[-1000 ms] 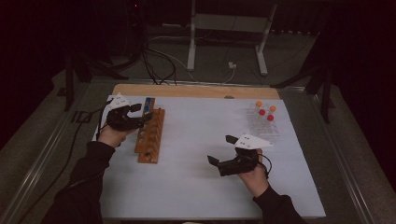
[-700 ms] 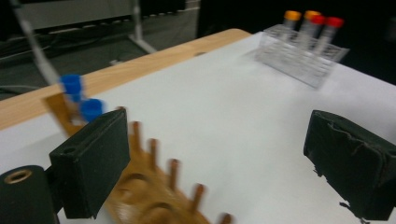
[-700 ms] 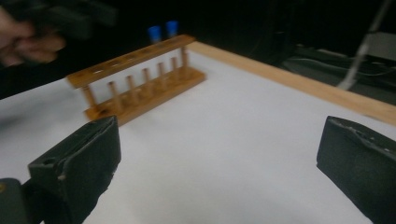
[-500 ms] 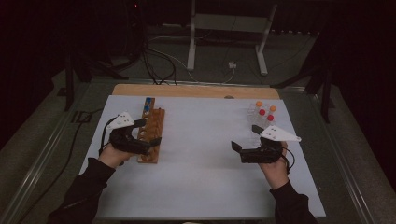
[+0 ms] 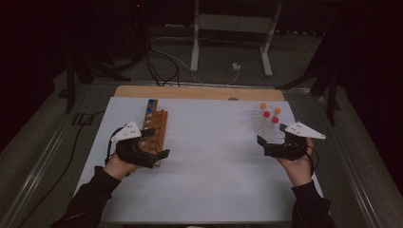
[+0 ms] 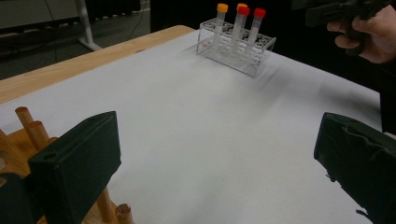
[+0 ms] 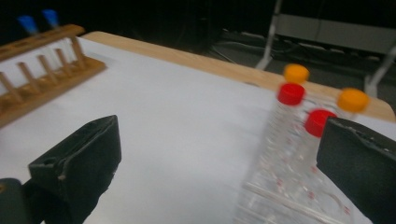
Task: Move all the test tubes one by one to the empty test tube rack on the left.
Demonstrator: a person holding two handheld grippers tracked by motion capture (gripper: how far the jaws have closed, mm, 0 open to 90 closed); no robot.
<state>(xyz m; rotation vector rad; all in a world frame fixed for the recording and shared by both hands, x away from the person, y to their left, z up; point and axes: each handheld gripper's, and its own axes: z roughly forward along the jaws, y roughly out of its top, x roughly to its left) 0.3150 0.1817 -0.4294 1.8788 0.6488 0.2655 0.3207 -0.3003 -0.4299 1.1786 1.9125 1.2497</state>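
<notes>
Since a second ago the left gripper [image 5: 154,142] has come back from the far end of the wooden rack [image 5: 155,129] to its near end, its jaws have just been opening and nothing sits between them; the right gripper [image 5: 272,137] has swung from mid-table over to the clear rack [image 5: 264,124]. Both claws are released, jaws spread wide in their own views. The high view is dim: tube bodies in the clear rack are barely visible, just two red and two orange caps [image 5: 263,105]. The right gripper view is motion-blurred and its right jaw cuts off part of one red-capped tube [image 7: 317,122]; rack just ahead, not touched. The left gripper view crops the wooden rack to a few pegs [image 6: 29,125]. Blue-capped tubes [image 5: 149,105] stand at that rack's far end, also seen in the right gripper view, out of the left's frame.
</notes>
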